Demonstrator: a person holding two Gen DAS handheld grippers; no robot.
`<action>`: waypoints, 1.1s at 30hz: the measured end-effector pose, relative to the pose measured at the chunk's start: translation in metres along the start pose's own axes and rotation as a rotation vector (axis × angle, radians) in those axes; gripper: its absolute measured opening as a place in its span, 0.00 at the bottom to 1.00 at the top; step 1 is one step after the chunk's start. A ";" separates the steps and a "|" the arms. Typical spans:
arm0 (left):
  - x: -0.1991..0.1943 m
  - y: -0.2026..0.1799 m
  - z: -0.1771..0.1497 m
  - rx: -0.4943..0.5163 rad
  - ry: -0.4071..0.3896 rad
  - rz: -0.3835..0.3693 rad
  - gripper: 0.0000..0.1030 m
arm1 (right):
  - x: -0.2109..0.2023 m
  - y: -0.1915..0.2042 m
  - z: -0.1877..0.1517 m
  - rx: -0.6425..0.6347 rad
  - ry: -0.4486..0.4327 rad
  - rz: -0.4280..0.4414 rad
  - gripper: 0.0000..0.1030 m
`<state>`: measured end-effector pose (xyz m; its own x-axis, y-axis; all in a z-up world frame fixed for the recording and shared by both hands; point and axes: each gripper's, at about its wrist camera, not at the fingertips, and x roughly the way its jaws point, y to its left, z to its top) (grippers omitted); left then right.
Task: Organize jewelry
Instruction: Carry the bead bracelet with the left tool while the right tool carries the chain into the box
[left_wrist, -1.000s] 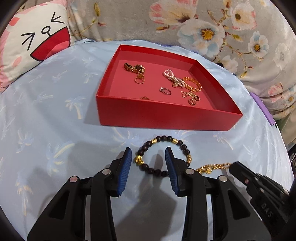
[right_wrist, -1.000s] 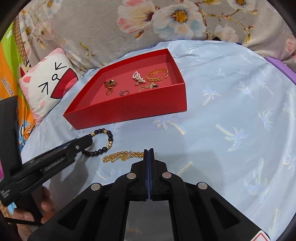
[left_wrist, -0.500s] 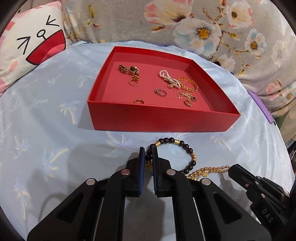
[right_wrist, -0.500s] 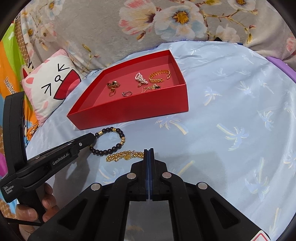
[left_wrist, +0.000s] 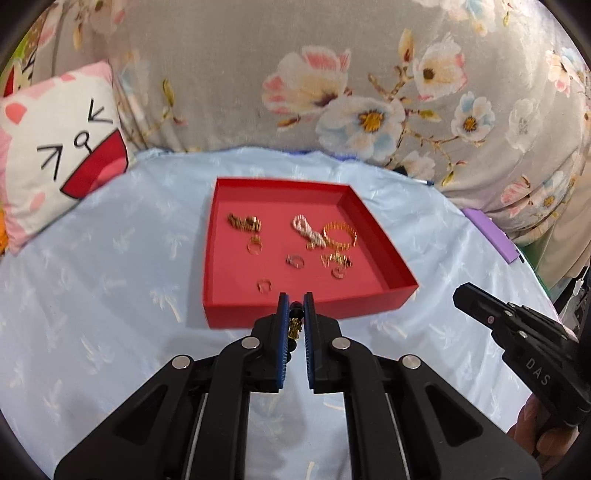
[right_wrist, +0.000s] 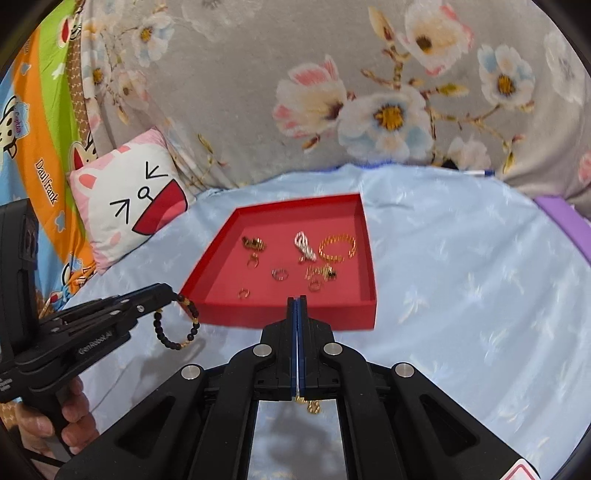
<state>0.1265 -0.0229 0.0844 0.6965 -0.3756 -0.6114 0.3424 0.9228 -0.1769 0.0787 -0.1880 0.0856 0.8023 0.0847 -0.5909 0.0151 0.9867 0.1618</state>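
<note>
My left gripper (left_wrist: 294, 301) is shut on the black and gold bead bracelet (left_wrist: 294, 325) and holds it lifted just in front of the red tray (left_wrist: 306, 308). In the right wrist view the bracelet (right_wrist: 177, 326) hangs in a loop from the left gripper (right_wrist: 173, 291). My right gripper (right_wrist: 297, 301) is shut on a gold chain (right_wrist: 312, 405), which dangles below the jaws, near the red tray's front wall (right_wrist: 295, 315). Several rings, a pearl piece (left_wrist: 308, 230) and a gold bangle (left_wrist: 340, 236) lie in the tray.
The tray sits on a light blue cloth (left_wrist: 110, 277). A cat-face pillow (left_wrist: 59, 147) lies at the left and a floral cushion (left_wrist: 369, 92) runs behind. A purple object (left_wrist: 489, 238) sits at the cloth's right edge.
My left gripper closed on the bead bracelet and lifted it toward the tray. My right gripper lifted the gold chain off the cloth and moved toward the tray.
</note>
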 end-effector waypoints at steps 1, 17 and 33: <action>-0.004 0.000 0.004 0.003 -0.010 0.002 0.07 | 0.001 0.000 0.002 -0.006 0.009 0.001 0.00; 0.003 0.007 -0.011 -0.030 0.023 -0.007 0.07 | 0.076 -0.013 -0.073 -0.002 0.288 -0.033 0.11; 0.005 0.005 -0.010 -0.028 0.022 -0.013 0.07 | 0.047 -0.011 -0.045 -0.020 0.183 -0.039 0.03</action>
<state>0.1259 -0.0190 0.0730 0.6777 -0.3856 -0.6261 0.3332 0.9201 -0.2060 0.0894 -0.1886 0.0200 0.6793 0.0679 -0.7307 0.0314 0.9921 0.1214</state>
